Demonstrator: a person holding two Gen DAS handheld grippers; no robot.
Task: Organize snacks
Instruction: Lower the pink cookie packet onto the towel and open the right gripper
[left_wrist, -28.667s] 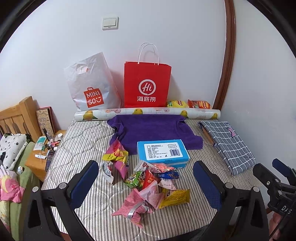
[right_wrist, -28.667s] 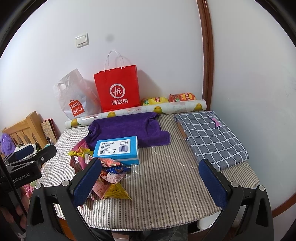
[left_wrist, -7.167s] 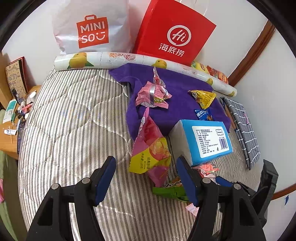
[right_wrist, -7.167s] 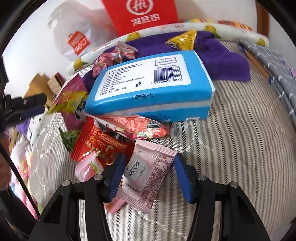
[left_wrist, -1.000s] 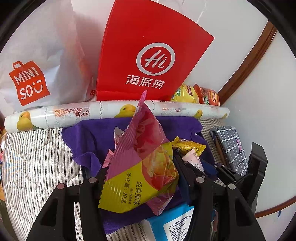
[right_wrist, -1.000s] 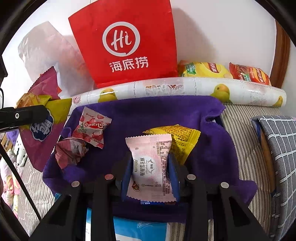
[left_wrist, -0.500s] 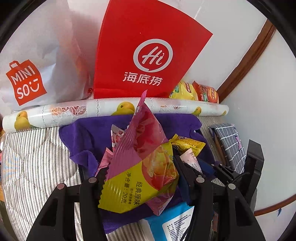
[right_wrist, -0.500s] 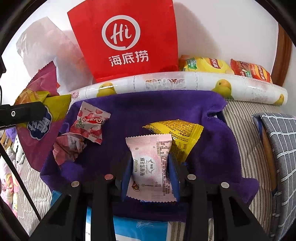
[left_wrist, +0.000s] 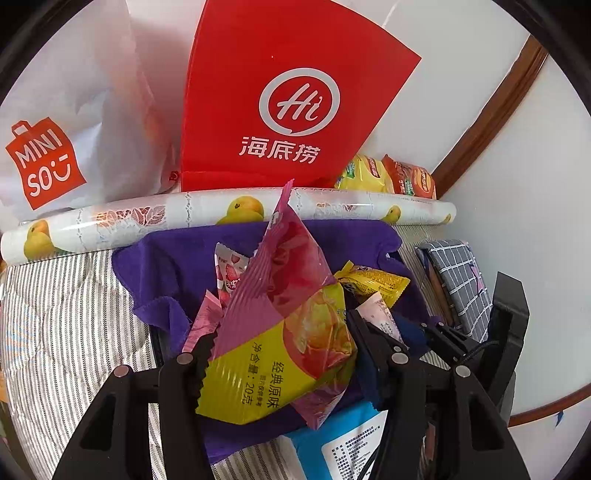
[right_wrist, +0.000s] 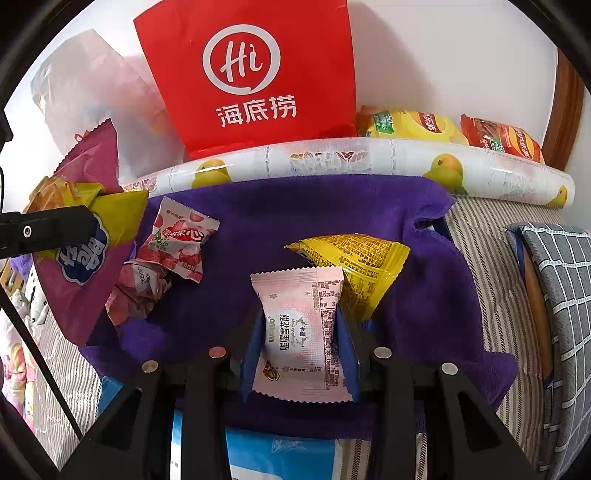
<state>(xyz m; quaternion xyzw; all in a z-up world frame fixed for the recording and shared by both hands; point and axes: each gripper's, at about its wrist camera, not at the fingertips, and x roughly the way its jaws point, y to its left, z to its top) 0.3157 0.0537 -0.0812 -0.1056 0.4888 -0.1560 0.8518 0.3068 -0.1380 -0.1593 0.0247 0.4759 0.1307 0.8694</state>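
Both grippers now hang over the purple towel (right_wrist: 406, 295), each with a snack lifted from the pile seen earlier. Left gripper (left_wrist: 280, 354) pinches a pink-and-yellow chip bag (left_wrist: 288, 332) above the towel's left part. Between them, two red-white candies (right_wrist: 177, 243) lie on it. Right gripper (right_wrist: 299, 336) clamps a pale pink packet (right_wrist: 301, 332), just before a yellow packet (right_wrist: 365, 262).

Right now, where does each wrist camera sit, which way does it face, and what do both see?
Left wrist: on the left gripper, angled down at the purple towel; its fingers clamp a pink-and-yellow chip bag; the right gripper shows at right.
Right wrist: on the right gripper, angled down; fingers clamp a pale pink packet.
Shared: towel, red paper bag, yellow packet.
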